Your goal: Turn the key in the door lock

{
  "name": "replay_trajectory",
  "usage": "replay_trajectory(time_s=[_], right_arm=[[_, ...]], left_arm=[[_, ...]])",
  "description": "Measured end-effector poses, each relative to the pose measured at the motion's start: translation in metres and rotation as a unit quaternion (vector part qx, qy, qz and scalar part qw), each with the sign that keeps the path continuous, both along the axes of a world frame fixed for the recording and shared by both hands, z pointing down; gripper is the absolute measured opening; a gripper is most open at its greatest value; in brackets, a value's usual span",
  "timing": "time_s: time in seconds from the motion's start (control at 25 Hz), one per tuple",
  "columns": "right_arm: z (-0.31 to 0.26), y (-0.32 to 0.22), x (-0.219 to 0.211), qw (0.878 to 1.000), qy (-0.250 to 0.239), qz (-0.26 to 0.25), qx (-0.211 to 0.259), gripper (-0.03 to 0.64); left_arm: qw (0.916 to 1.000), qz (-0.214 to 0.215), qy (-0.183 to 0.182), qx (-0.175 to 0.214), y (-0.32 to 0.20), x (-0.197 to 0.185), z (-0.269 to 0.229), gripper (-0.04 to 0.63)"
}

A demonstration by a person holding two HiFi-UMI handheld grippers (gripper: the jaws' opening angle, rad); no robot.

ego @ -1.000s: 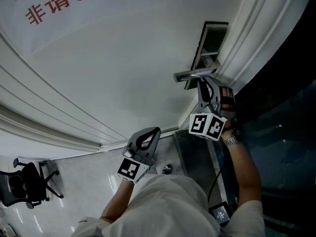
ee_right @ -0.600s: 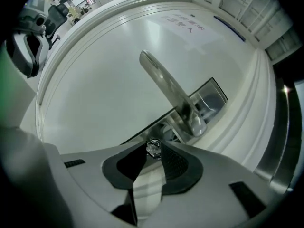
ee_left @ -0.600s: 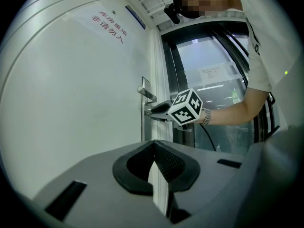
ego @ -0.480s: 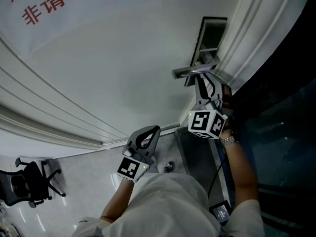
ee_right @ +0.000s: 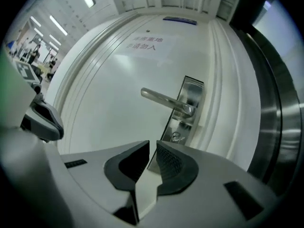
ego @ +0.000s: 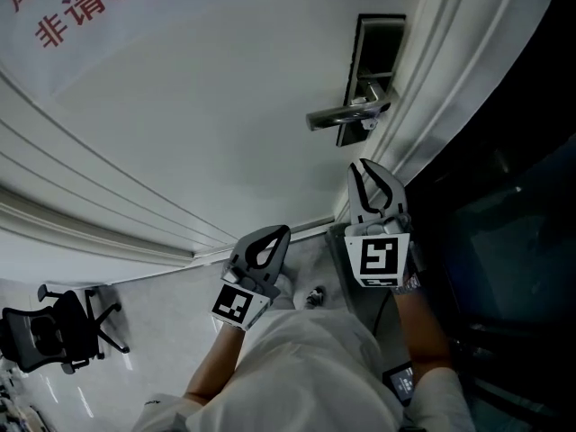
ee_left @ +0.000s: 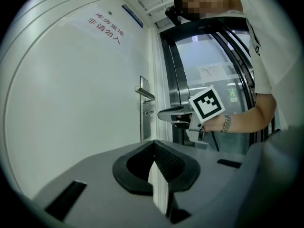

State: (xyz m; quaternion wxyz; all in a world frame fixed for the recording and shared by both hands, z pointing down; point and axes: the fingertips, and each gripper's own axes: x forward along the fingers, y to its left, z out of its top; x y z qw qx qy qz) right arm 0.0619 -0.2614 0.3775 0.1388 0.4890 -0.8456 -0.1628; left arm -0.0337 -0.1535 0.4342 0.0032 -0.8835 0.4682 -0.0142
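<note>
One key (ee_right: pixel 176 137), one handle (ego: pixel 346 115); left gripper (ego: pixel 284 234) jaws together, empty; right gripper (ego: pixel 364 166) jaws just closing, barely apart, empty.

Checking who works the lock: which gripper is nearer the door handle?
Right. The right gripper, jaws just closing further with nothing between, points at the door handle from close by; the left gripper hangs farther back, off to the left.

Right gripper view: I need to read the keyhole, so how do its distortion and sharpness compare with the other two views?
Right gripper view: strong fisheye bends the door edges, but the handle and key are sharp and evenly lit. Left gripper view: same fisheye, dark corners, bright glass behind. Head view: dim, the right side nearly black, little distortion.
</note>
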Motion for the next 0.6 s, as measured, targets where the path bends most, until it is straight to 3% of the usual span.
replay_trajectory(time_s=[0.36, 0.6], right_arm=[[0.048, 0.063, 0.018, 0.99, -0.111, 0.005, -0.085, 0.005], [0.054, 0.094, 0.023, 0.983, -0.164, -0.008, -0.081, 0.005]], left_arm=[[0.9997, 0.024, 0.004, -0.007, 0.009, 0.021, 0.008, 0.003], [0.9992, 0.025, 0.001, -0.03, 0.018, 0.02, 0.021, 0.003]])
